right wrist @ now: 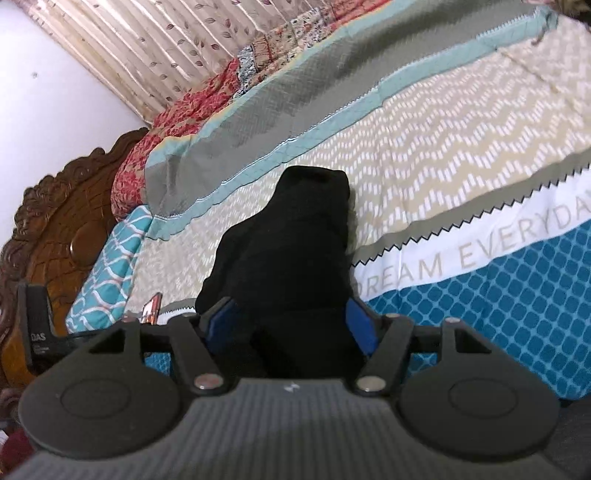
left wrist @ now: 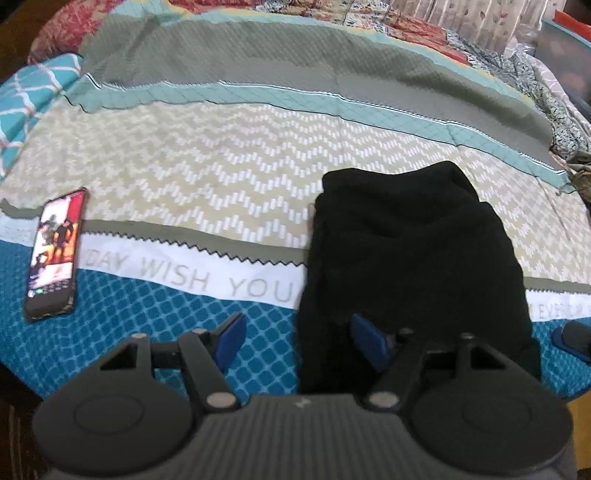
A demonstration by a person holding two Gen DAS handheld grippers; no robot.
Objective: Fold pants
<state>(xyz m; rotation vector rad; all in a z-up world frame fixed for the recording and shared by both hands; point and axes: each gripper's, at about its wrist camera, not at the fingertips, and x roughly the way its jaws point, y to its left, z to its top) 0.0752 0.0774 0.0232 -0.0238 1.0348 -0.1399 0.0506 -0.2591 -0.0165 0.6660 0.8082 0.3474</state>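
Note:
The black pants (left wrist: 410,258) lie folded in a thick bundle on the patterned bed sheet (left wrist: 207,173). My left gripper (left wrist: 300,341) hangs at the bundle's near left edge. It is open: its left pad (left wrist: 231,338) is over the blue sheet and its right pad (left wrist: 369,343) is over the black cloth. In the right wrist view the pants (right wrist: 291,243) run away from my right gripper (right wrist: 291,323). That gripper's jaws stand wide, with the near end of the bundle lying between the pads. A blue tip of the right gripper (left wrist: 570,339) shows at the left view's right edge.
A phone (left wrist: 55,254) with a lit screen lies on the sheet left of the pants, also seen as the phone (right wrist: 153,308). A teal pillow (right wrist: 107,273) and a carved wooden headboard (right wrist: 55,229) stand beyond it. A red patterned quilt (left wrist: 70,33) and curtain (right wrist: 155,48) line the far side.

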